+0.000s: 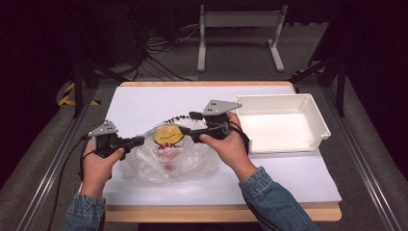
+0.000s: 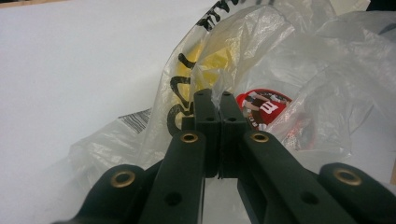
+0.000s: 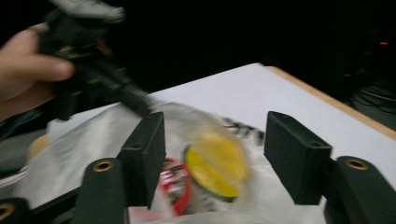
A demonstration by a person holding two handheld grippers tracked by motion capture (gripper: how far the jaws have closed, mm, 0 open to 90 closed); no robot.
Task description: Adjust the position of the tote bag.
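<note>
A crumpled clear plastic bag [image 1: 168, 161] lies on the white table sheet. Inside it are a yellow round item [image 1: 168, 134] and a red candy packet [image 1: 167, 153]. My left gripper [image 1: 139, 140] sits at the bag's left edge. In the left gripper view its jaws [image 2: 214, 95] are shut on a fold of the bag's film [image 2: 317, 70], with the red packet [image 2: 264, 107] just behind. My right gripper [image 1: 185, 130] hovers over the bag's upper right. It stands open [image 3: 215, 140] above the yellow item [image 3: 219, 163], pinching nothing.
A white rectangular tray [image 1: 317, 115] stands on the table to the right of the bag, beside the right hand. The white sheet [image 1: 144, 103] has bare room behind the bag and in front of it. Cables and a metal stand lie on the floor beyond.
</note>
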